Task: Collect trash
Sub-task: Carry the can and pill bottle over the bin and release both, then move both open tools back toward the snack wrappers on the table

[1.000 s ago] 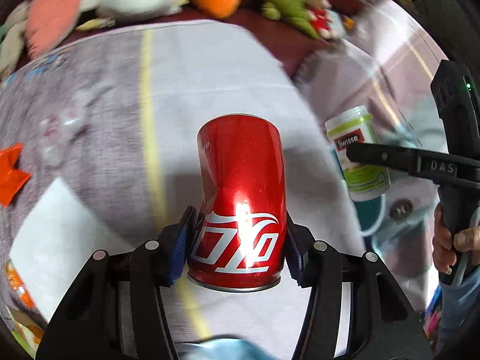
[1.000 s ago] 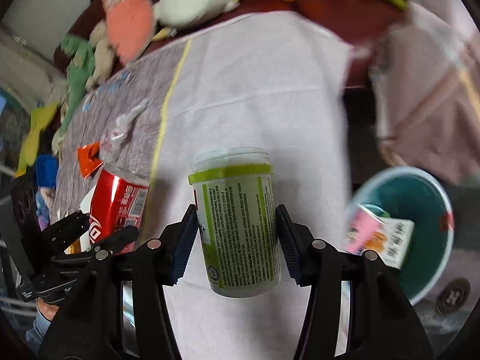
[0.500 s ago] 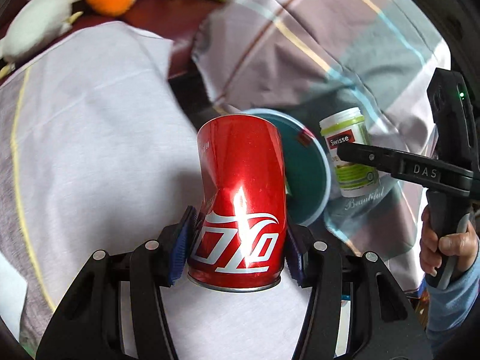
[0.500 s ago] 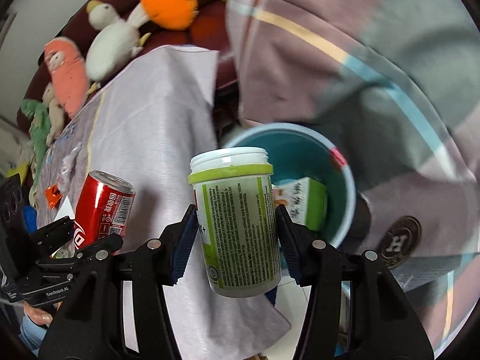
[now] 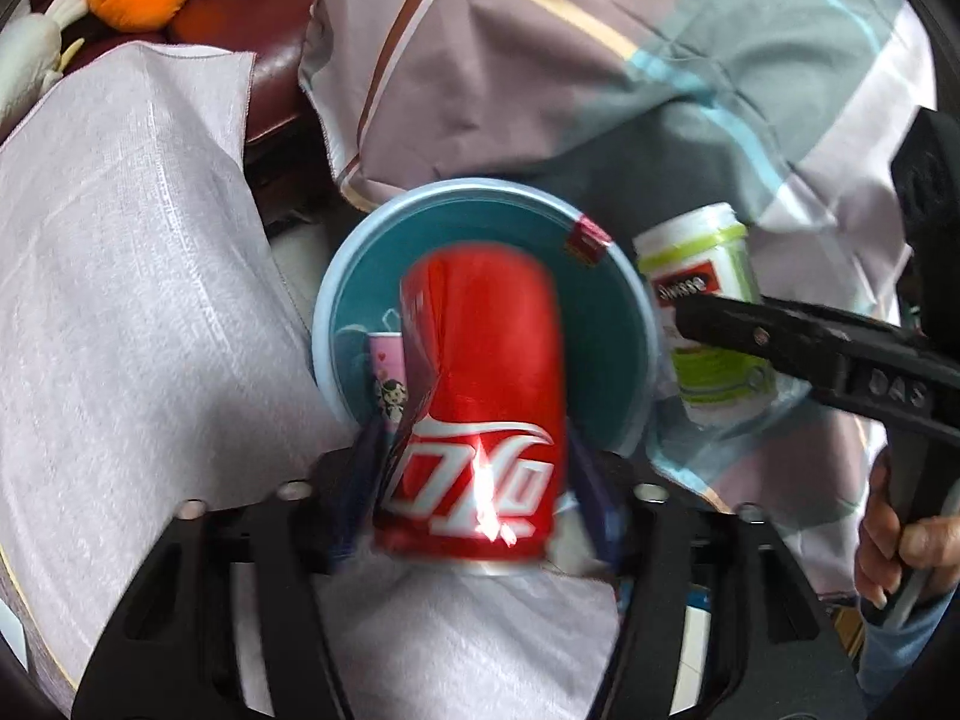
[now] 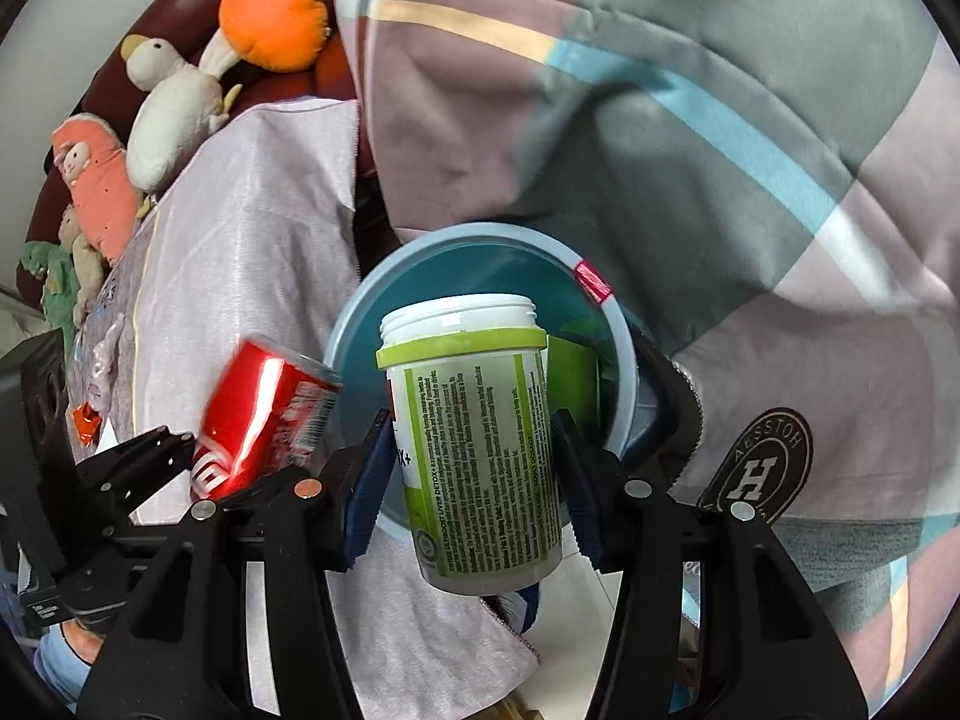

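- left hand-held gripper: red can blurred between the pads, a gap shows at the right pad, cannot tell if gripped
- can sits over teal bin, pink carton inside at 9 o'clock
- right hand-held gripper clamped on green-white bottle, above bin rim
- plush toys at 10 o'clock, plaid blanket at 1 o'clock

Red can with white script lettering. White bottle with a lime-green band and green-and-white printed label. Teal bin, pale blue rim, small red tag. Pink printed carton inside the bin. Checked blanket: mauve, grey-green, with yellow and light blue stripes. Orange plush; white plush duck. Black claws with blue pads.
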`<action>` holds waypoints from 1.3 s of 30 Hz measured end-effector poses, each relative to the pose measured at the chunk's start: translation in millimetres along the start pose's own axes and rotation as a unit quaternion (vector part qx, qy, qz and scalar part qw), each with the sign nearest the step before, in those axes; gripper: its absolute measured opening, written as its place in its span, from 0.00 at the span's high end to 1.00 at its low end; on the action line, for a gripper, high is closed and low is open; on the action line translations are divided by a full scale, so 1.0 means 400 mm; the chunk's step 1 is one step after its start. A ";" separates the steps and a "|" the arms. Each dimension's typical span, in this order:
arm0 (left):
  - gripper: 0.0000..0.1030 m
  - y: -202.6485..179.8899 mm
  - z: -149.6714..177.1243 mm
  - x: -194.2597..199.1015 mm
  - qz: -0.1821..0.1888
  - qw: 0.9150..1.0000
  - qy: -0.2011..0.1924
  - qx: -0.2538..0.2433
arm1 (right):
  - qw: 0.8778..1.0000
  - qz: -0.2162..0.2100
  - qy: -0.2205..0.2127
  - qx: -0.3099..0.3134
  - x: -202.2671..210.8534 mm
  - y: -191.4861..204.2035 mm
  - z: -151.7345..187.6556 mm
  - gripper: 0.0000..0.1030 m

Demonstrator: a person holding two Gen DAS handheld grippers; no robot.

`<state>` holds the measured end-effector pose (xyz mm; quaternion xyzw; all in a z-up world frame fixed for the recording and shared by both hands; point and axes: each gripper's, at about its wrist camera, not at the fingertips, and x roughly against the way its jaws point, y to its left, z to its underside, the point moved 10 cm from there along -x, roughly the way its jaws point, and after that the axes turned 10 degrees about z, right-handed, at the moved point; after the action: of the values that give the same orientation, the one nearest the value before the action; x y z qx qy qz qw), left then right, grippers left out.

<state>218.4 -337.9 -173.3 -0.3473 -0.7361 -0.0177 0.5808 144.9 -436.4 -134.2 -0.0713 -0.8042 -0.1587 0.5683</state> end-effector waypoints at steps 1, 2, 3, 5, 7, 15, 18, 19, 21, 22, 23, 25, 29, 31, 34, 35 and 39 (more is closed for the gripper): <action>0.24 0.009 -0.005 -0.004 -0.006 1.000 -0.003 0.003 | 1.000 0.001 0.002 -0.001 -0.006 -0.004 0.000 0.51; 0.22 0.017 -0.008 -0.005 -0.010 1.000 -0.006 0.007 | 1.000 0.002 0.004 -0.001 -0.012 -0.007 0.000 0.51; 0.22 0.021 -0.009 -0.005 -0.010 1.000 -0.007 0.009 | 1.000 0.002 0.005 -0.001 -0.015 -0.009 0.000 0.51; 0.22 0.031 -0.010 -0.006 -0.008 1.000 -0.007 0.012 | 1.000 0.004 0.008 -0.001 -0.024 -0.012 -0.001 0.51; 0.21 0.042 -0.005 -0.004 -0.007 1.000 -0.005 0.016 | 1.000 0.005 0.012 0.000 -0.032 -0.011 -0.002 0.51; 0.14 0.053 0.021 0.020 -0.007 1.000 -0.008 0.012 | 1.000 0.008 0.026 0.010 -0.061 0.016 0.003 0.51; 0.13 0.053 0.027 0.029 -0.002 1.000 -0.010 0.015 | 0.999 0.011 0.033 0.012 -0.073 0.029 0.002 0.47; 0.12 0.053 0.029 0.031 0.000 1.000 -0.010 0.016 | 0.999 0.012 0.035 0.009 -0.075 0.032 0.000 0.41; 0.12 0.052 0.033 0.035 0.002 1.000 -0.011 0.016 | 0.999 0.014 0.035 0.010 -0.077 0.038 -0.001 0.37; 0.12 0.052 0.037 0.038 0.003 1.000 -0.011 0.017 | 0.999 0.015 0.036 0.011 -0.075 0.042 0.000 0.34; 0.12 0.052 0.039 0.041 0.005 1.000 -0.012 0.017 | 0.999 0.017 0.036 0.012 -0.074 0.044 0.001 0.31; 0.12 0.053 0.045 0.047 0.008 1.000 -0.013 0.017 | 0.999 0.023 0.038 0.016 -0.071 0.047 0.006 0.28; 0.12 0.057 0.056 0.062 0.011 1.000 -0.017 0.020 | 0.998 0.036 0.041 0.022 -0.061 0.049 0.020 0.26; 0.11 0.061 0.062 0.073 0.012 0.999 -0.021 0.023 | 0.998 0.041 0.042 0.024 -0.053 0.054 0.028 0.25; 0.11 0.065 0.073 0.095 0.014 0.999 -0.028 0.027 | 0.998 0.047 0.042 0.028 -0.038 0.066 0.037 0.24; 0.11 0.066 0.076 0.103 0.015 0.999 -0.029 0.028 | 0.998 0.047 0.041 0.029 -0.033 0.070 0.039 0.23; 0.11 0.070 0.092 0.139 0.015 0.999 -0.040 0.029 | 0.997 0.052 0.035 0.037 -0.007 0.094 0.051 0.22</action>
<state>197.5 -273.7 -147.6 -0.3417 -0.7537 0.0264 0.5608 138.7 -394.2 -136.5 -0.0863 -0.7843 -0.1012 0.6059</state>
